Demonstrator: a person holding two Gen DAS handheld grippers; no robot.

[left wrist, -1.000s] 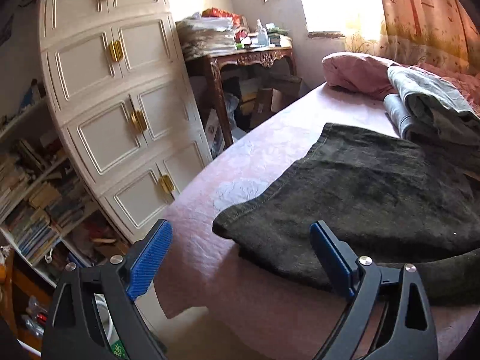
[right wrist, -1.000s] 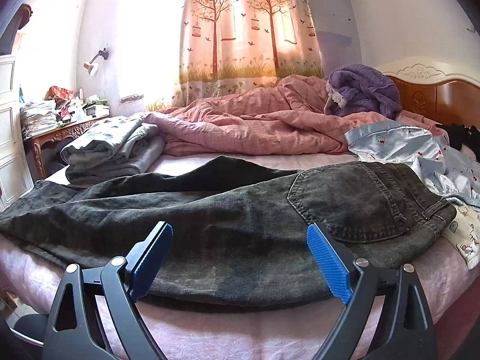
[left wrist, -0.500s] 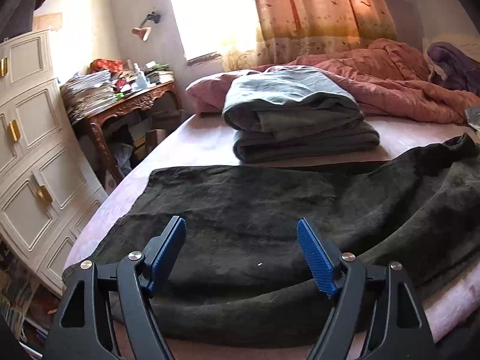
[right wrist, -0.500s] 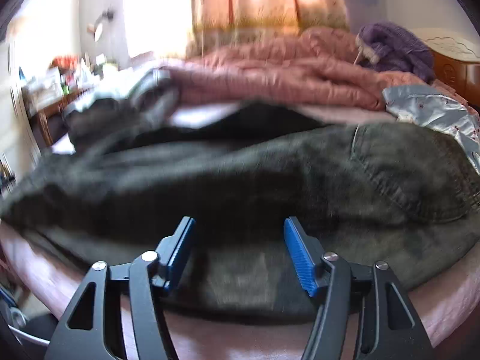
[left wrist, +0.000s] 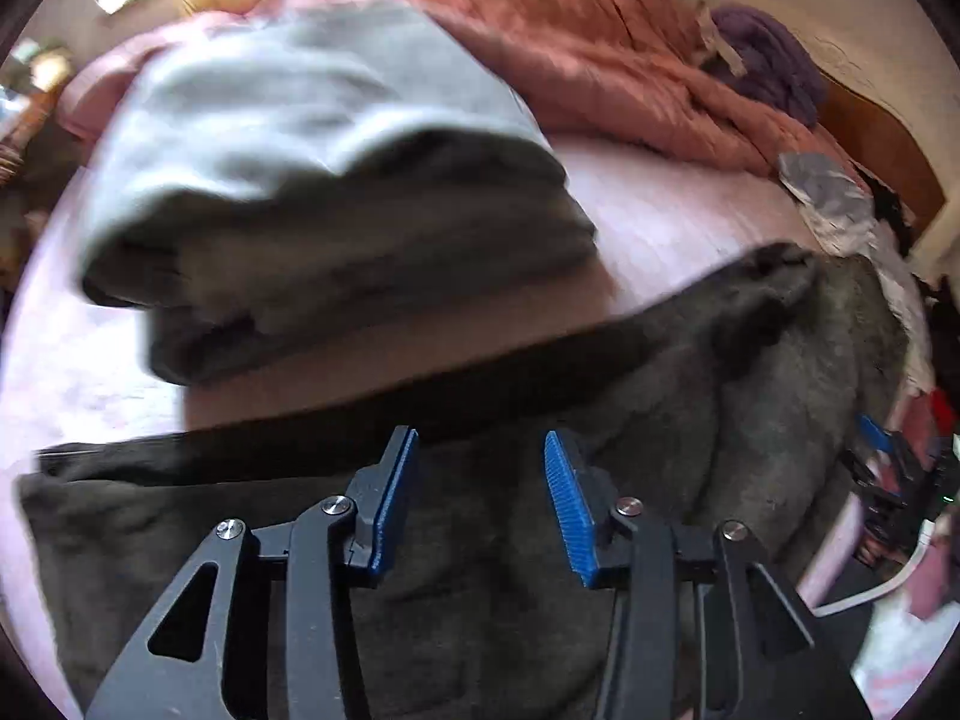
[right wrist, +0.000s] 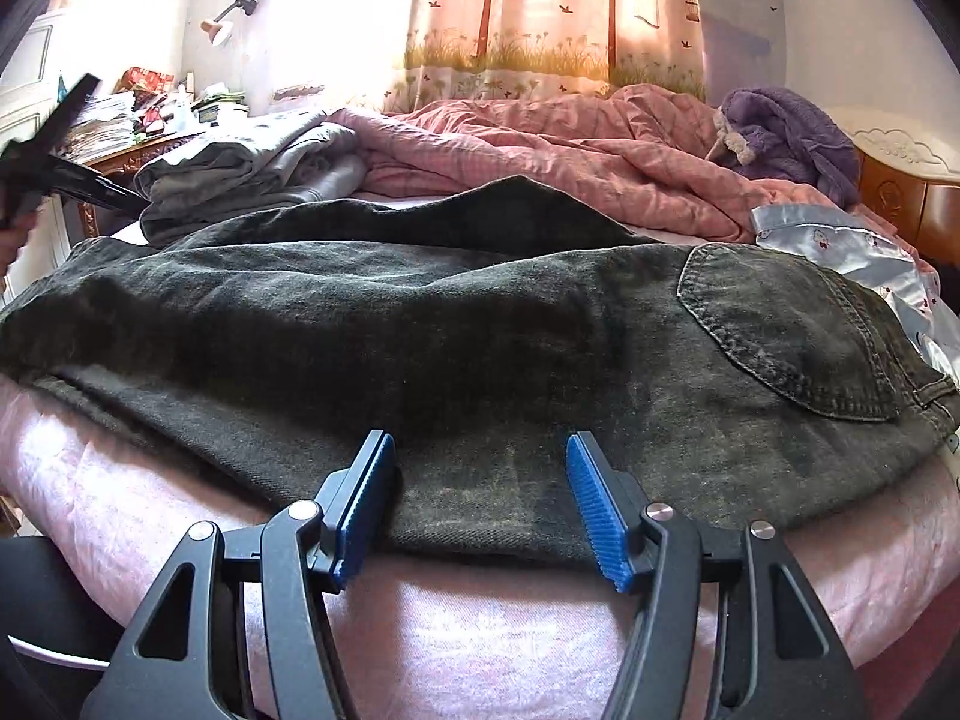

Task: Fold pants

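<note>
Closing over the dark pants [left wrist: 600,540] spread on the bed [right wrist: 480,630], the left gripper [left wrist: 477,498] may pinch one layer; the right gripper [right wrist: 480,492] hangs half-open at their near edge.

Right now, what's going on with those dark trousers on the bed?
A person is about to fold the dark pants, which lie spread flat across the pink bed. The left tongs hover over the leg end, closing, nothing pinched yet. The right tongs sit open at the near edge. No fold is made so far.
</note>
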